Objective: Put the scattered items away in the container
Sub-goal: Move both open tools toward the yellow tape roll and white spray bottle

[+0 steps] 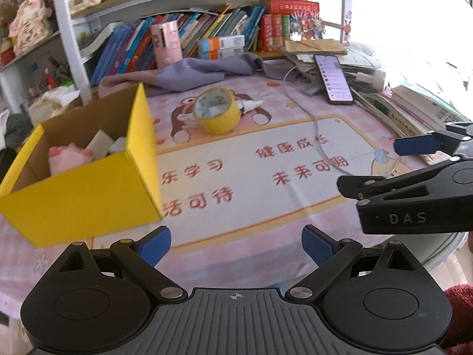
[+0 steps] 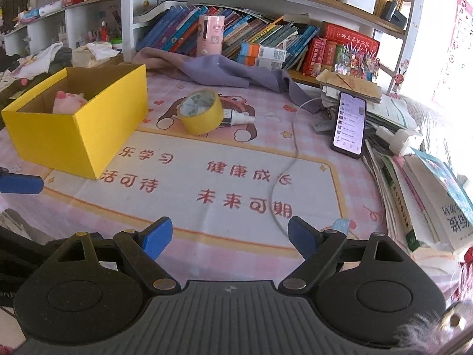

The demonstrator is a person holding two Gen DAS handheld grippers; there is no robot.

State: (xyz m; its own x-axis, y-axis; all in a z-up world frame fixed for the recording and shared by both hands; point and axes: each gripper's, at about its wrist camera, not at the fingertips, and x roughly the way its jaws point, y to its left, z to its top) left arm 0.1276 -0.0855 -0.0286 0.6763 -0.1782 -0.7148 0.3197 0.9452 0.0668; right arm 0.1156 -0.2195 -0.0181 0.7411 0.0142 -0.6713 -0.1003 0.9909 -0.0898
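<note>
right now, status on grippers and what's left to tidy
Left gripper open, empty. Right gripper open, empty. Tape roll and small bottle outside yellow box. White cable nearby.

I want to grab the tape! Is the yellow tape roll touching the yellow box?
Apart. The right wrist view shows pink mat between the tape roll and the yellow box.

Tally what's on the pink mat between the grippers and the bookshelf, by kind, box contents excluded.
Yellow box: 1
Yellow tape roll: 1
White spray bottle: 1
Phone: 1
Purple cloth: 1
White cable: 1
Total: 6
</note>
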